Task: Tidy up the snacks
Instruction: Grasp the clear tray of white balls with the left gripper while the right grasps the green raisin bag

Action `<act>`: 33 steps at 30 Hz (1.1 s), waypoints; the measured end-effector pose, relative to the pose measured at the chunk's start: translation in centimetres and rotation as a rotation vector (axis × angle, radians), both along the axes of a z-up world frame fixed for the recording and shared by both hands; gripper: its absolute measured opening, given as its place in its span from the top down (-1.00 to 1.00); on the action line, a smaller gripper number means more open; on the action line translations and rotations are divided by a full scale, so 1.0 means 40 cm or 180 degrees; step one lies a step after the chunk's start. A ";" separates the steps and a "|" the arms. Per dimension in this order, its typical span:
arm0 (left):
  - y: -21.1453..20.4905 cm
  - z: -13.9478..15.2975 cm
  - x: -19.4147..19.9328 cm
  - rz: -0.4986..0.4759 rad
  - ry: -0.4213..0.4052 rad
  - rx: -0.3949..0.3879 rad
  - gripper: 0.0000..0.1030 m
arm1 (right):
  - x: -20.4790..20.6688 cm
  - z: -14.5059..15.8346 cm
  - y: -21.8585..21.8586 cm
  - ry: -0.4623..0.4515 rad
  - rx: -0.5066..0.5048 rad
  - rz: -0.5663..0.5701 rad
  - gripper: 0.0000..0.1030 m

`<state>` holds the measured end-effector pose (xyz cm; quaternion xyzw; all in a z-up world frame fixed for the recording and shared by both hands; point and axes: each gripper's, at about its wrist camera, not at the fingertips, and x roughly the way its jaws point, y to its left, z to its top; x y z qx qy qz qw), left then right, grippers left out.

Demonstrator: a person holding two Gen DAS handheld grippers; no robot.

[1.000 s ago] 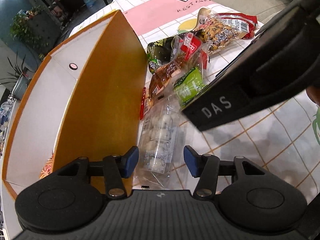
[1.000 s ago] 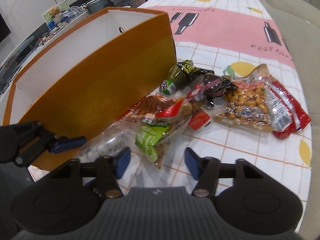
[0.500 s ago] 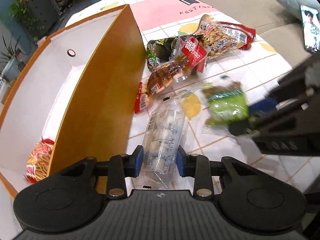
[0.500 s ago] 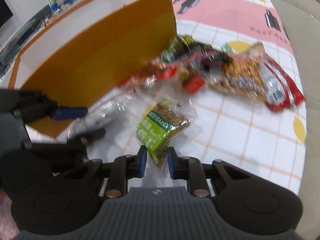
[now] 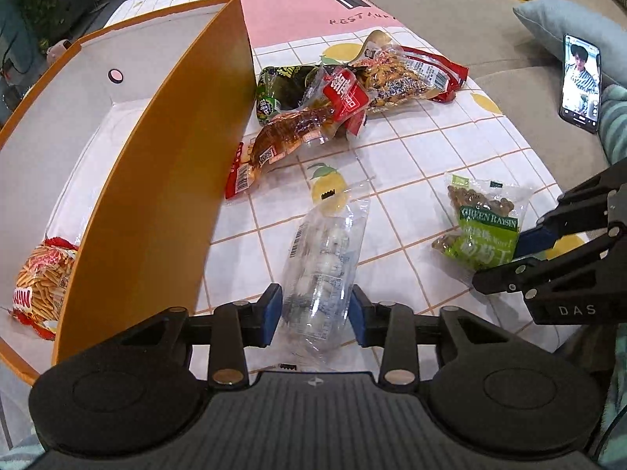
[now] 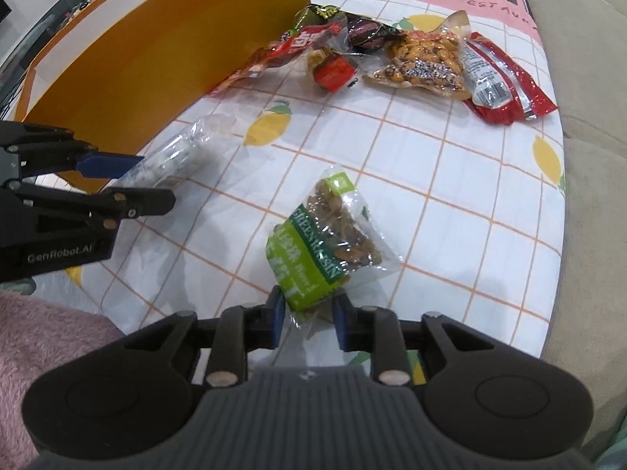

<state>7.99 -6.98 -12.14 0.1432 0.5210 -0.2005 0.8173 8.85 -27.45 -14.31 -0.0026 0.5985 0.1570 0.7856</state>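
clear snack pack (image 5: 323, 258), green raisin bag (image 6: 325, 250), on tablecloth (image 6: 450, 203)

Bare tablecloth (image 5: 423, 164) between packets, orange box wall (image 5: 164, 196) left – snack heap (image 5: 337, 94) beyond

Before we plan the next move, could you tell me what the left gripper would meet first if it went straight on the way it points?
Probably the clear packet of white sweets already between its pads, then the tablecloth beneath.

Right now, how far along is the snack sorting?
Done: one red snack bag lies in the orange box. In hand: the left gripper has the clear pack, the right gripper the raisin bag. Left: the pile beside the box.
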 end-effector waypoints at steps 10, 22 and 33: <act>-0.037 -0.029 0.014 -0.0137 -0.0087 0.0166 -0.42 | 0.020 -0.003 -0.034 0.0042 0.0253 -0.0568 -0.36; -0.038 -0.056 0.045 0.0255 -0.0025 0.0216 -0.73 | 0.069 -0.003 -0.068 -0.0038 0.0425 -0.1143 -0.46; -0.009 -0.068 0.066 0.0573 0.0238 -0.0077 -0.62 | 0.069 -0.005 -0.035 -0.0225 0.0132 -0.0928 -0.17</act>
